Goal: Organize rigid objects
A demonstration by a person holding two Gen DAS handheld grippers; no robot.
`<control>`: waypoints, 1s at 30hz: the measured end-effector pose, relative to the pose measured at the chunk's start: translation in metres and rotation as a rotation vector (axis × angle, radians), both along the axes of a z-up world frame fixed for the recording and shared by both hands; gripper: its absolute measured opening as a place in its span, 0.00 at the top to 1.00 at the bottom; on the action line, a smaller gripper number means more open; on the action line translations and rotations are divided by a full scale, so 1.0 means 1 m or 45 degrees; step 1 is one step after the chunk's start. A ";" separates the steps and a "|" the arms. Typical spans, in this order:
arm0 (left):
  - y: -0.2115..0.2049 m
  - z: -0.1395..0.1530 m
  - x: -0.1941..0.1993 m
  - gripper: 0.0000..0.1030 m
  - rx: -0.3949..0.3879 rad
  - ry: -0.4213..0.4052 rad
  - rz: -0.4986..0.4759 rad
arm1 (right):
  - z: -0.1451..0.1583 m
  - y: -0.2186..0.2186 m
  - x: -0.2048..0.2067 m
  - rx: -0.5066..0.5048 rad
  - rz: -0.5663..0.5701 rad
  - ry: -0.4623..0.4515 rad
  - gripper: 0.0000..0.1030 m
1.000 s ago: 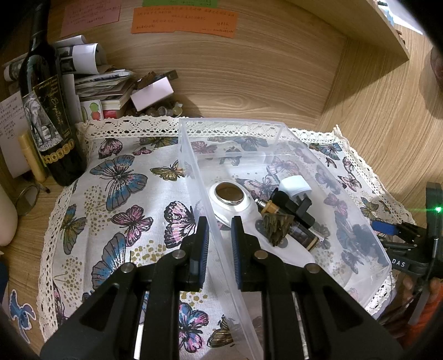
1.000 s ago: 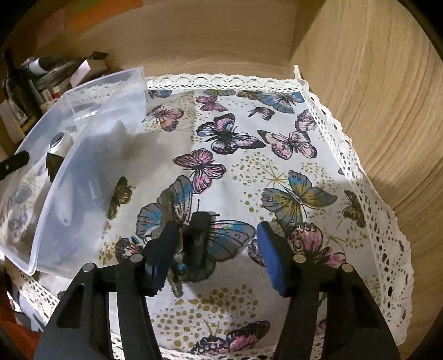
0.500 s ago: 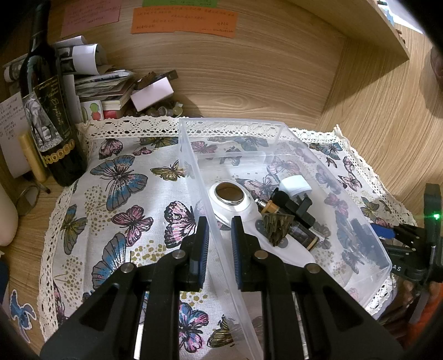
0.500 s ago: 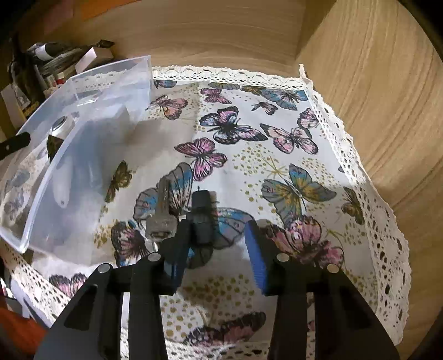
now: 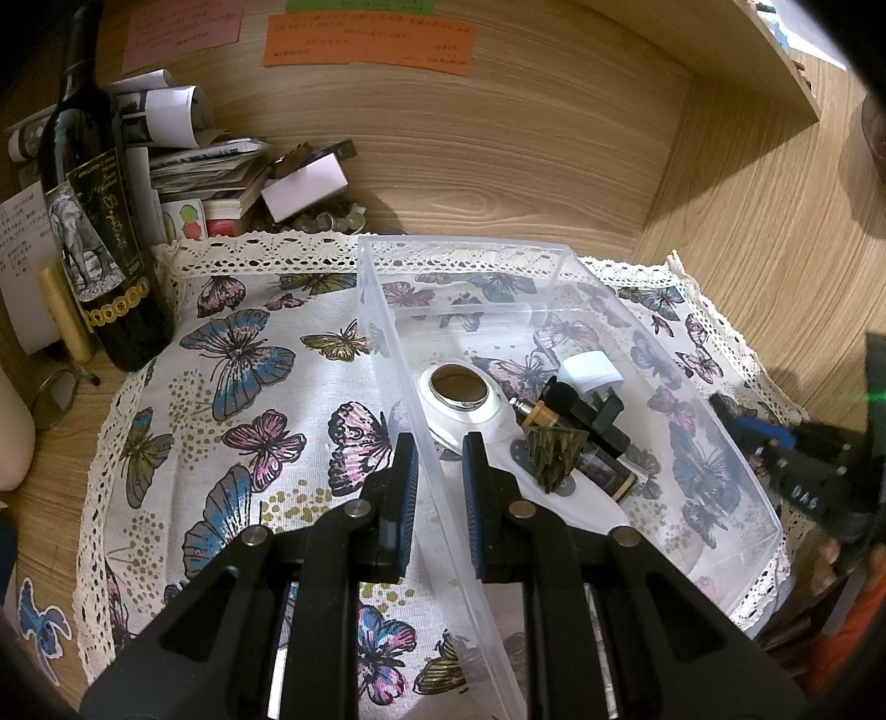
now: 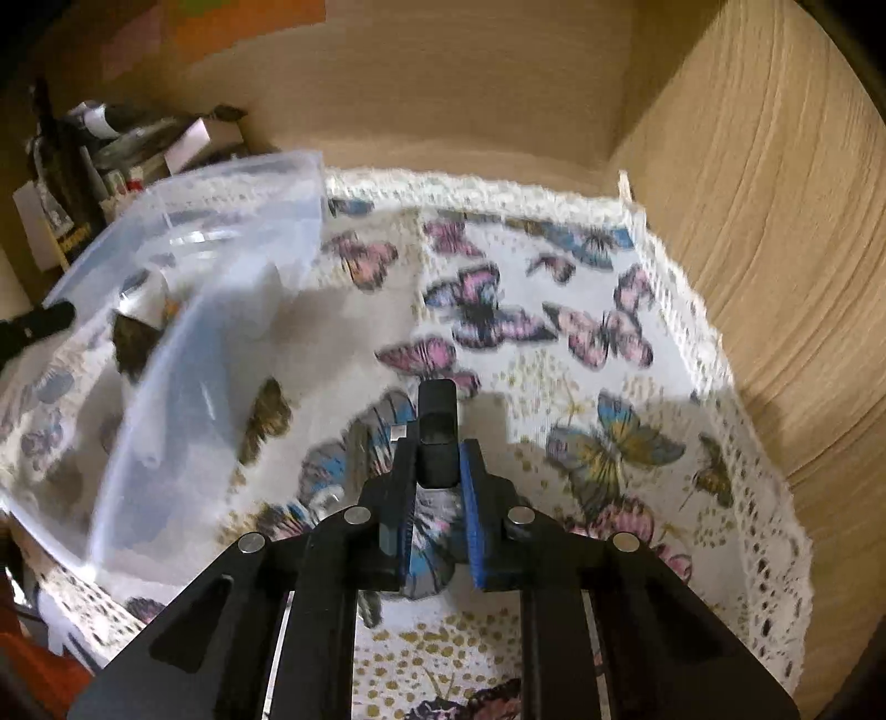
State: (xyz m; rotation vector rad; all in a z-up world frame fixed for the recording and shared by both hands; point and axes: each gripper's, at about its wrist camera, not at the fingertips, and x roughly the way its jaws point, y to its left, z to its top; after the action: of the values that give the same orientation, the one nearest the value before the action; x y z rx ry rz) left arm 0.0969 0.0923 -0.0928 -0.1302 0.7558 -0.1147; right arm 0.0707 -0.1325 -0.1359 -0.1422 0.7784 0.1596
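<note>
On the butterfly cloth (image 6: 609, 310), the right gripper (image 6: 437, 459) has its jaws closed on a small black block (image 6: 437, 426), just beside the clear plastic box (image 6: 221, 288). Over at the box's near wall, the left gripper (image 5: 437, 471) is clamped on the thin rim, with a white round case (image 5: 459, 393) and dark pieces inside.

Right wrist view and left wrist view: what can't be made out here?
- Right wrist view: motion blur smears the clear bin; its contents are unreadable.
- Right wrist view: the black key fob is in the right gripper; the key beside it is hidden by a finger.
- Left wrist view: writing on the orange note is too small.
</note>
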 end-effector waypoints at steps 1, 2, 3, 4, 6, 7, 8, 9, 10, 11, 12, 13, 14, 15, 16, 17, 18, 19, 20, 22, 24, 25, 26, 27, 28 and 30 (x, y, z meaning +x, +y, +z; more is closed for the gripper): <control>0.000 0.000 0.000 0.86 0.000 0.000 0.000 | 0.006 0.002 -0.001 0.005 0.008 -0.020 0.86; 0.000 0.000 0.000 0.86 0.000 0.000 0.001 | 0.013 0.005 -0.002 0.010 0.018 -0.044 0.86; 0.000 0.000 0.000 0.86 0.000 0.000 0.001 | 0.018 0.007 -0.003 0.013 0.028 -0.064 0.86; 0.000 0.000 0.000 0.86 0.000 0.000 0.001 | 0.025 0.010 -0.005 0.016 0.044 -0.090 0.86; 0.000 0.000 0.000 0.86 0.001 0.000 0.000 | 0.038 0.018 -0.008 0.021 0.078 -0.139 0.86; 0.000 0.000 0.000 0.86 0.001 0.000 0.000 | 0.043 0.022 -0.009 0.024 0.096 -0.159 0.86; 0.000 0.000 0.000 0.86 0.001 0.000 0.000 | 0.047 0.026 -0.010 0.027 0.110 -0.174 0.86; 0.000 0.000 0.000 0.86 0.001 0.000 0.000 | 0.051 0.030 -0.009 0.030 0.127 -0.185 0.86; 0.000 0.000 0.000 0.86 0.001 0.000 0.000 | 0.056 0.036 -0.010 0.034 0.155 -0.199 0.86; 0.000 0.000 0.000 0.86 0.001 -0.001 0.000 | 0.058 0.040 -0.011 0.034 0.171 -0.205 0.86; 0.000 0.000 0.000 0.86 0.001 -0.001 0.000 | 0.061 0.046 -0.011 0.031 0.198 -0.213 0.86; 0.000 0.000 0.000 0.86 0.000 -0.001 0.000 | 0.061 0.050 -0.011 0.026 0.217 -0.217 0.86; 0.000 0.000 0.000 0.86 0.000 -0.001 0.000 | 0.062 0.057 -0.011 0.019 0.241 -0.221 0.86; 0.000 0.000 0.000 0.86 -0.001 -0.001 0.000 | 0.062 0.061 -0.012 0.011 0.258 -0.223 0.86; 0.000 0.000 0.000 0.86 -0.001 -0.001 0.000 | 0.062 0.066 -0.011 -0.003 0.273 -0.228 0.86; 0.000 0.000 0.000 0.86 0.000 -0.001 0.000 | 0.061 0.072 -0.010 -0.019 0.285 -0.231 0.86; 0.000 0.000 0.000 0.86 0.000 -0.001 0.000 | 0.060 0.075 -0.009 -0.026 0.299 -0.226 0.86; 0.000 0.000 0.000 0.86 0.001 -0.001 -0.001 | 0.058 0.080 -0.007 -0.032 0.318 -0.217 0.86; 0.000 0.000 0.000 0.86 0.000 -0.001 -0.001 | 0.056 0.085 -0.006 -0.041 0.334 -0.208 0.86; 0.000 0.000 0.000 0.86 0.000 -0.001 -0.001 | 0.052 0.092 -0.002 -0.061 0.360 -0.188 0.86; 0.000 0.000 0.000 0.86 0.000 -0.001 0.000 | 0.047 0.097 0.003 -0.074 0.378 -0.159 0.86; 0.000 0.000 0.000 0.86 0.000 -0.001 0.000 | 0.045 0.100 0.005 -0.085 0.386 -0.142 0.86; 0.000 0.000 0.000 0.86 0.001 -0.001 0.000 | 0.042 0.103 0.008 -0.098 0.394 -0.127 0.86; 0.000 0.000 0.000 0.86 0.001 -0.001 0.000 | 0.040 0.107 0.011 -0.116 0.404 -0.106 0.86; 0.000 0.000 0.000 0.85 0.000 -0.001 0.000 | 0.038 0.110 0.013 -0.126 0.412 -0.092 0.86; 0.000 0.000 0.000 0.85 -0.001 -0.001 0.000 | 0.034 0.116 0.016 -0.152 0.435 -0.066 0.86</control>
State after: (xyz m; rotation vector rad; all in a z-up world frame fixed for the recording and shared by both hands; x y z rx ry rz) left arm 0.0968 0.0922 -0.0930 -0.1307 0.7547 -0.1146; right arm 0.0866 -0.0165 -0.1015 -0.3917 0.7080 0.4314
